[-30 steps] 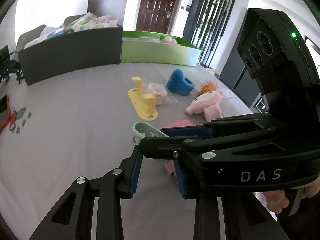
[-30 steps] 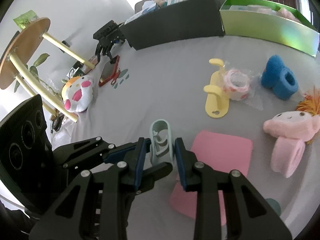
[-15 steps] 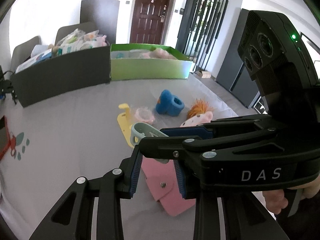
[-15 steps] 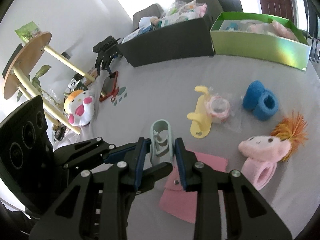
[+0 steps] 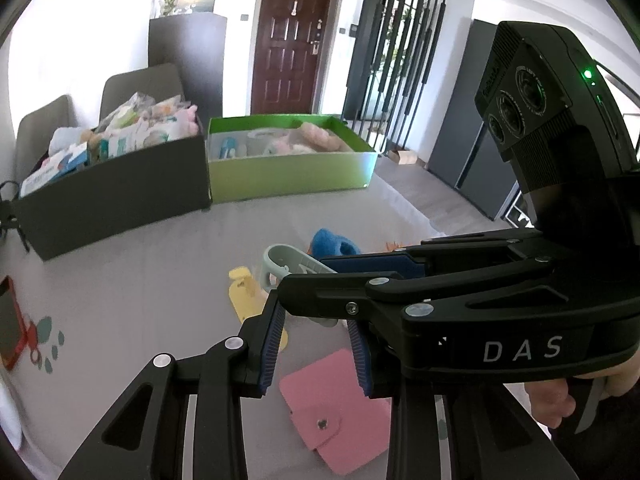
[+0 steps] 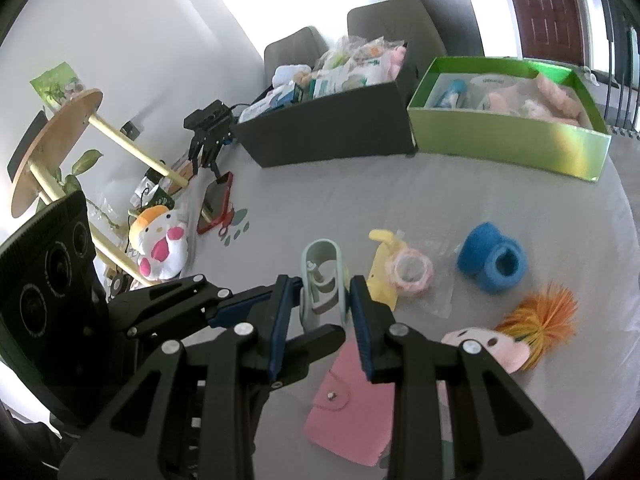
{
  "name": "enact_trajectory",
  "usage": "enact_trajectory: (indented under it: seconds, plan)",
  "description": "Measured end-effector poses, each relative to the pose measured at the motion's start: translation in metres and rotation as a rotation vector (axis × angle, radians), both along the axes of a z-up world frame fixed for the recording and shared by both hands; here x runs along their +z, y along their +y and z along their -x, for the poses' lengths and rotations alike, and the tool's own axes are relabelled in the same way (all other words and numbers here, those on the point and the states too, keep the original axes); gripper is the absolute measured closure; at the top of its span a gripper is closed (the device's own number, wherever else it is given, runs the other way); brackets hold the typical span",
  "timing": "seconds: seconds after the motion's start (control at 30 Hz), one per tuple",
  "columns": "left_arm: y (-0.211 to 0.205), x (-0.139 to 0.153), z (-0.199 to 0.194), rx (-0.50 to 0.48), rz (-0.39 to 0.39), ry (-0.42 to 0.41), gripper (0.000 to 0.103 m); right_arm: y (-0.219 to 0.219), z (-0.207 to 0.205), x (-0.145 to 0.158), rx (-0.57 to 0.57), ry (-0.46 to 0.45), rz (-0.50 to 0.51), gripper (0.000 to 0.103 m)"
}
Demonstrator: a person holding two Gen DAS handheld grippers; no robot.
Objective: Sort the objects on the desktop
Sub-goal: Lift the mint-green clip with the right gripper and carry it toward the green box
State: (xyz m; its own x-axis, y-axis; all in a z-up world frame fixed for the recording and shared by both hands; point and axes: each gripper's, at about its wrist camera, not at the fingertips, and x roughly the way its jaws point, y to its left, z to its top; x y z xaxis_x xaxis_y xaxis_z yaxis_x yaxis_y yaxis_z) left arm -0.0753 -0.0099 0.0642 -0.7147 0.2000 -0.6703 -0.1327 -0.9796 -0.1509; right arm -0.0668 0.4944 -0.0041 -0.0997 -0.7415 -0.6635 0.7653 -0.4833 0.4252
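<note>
Off the left edge of the grey table [image 6: 320,192] we see a round wooden stool [image 6: 52,136] and, below it, a white plush [image 6: 160,240] with pink cheeks. Just on the table's left side lies a phone in a red case [image 6: 216,202]. Behind it stands a dark box [image 6: 332,136] heaped with packets.

Nearer us, the left gripper [image 5: 315,315] reaches in from the left. The right gripper's finger crosses in front of its blue pads, so we cannot tell whether they press on anything.

At the middle, the right gripper [image 6: 322,284] is clenched on a pale green clip [image 6: 322,264]. Its two blue pads press the clip's long sides. The clip stands up out of the jaws, its rounded end away from us, clear of the cloth.

Just right of the clip, a yellow hook [image 6: 380,268] lies flat, with a pink ring in a clear bag [image 6: 410,270] resting partly on it. Below the jaws we see a pink wallet [image 6: 352,408] with a snap button.

Further right, a green box [image 6: 508,144] sits touching the dark one, with soft pink things inside. In front of it, well apart, lies a blue foam piece [image 6: 492,264]. Near that, at the right edge, lies a pink doll with orange hair [image 6: 512,332].
</note>
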Motion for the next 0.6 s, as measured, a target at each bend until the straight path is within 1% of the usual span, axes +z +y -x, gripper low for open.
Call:
enact_trajectory:
  seconds: [0.6]
  plan:
    - [-0.002,0.043,0.035,-0.026,0.024,0.070,0.073,-0.005,0.030,0.046,-0.021,0.076,0.032,0.073]
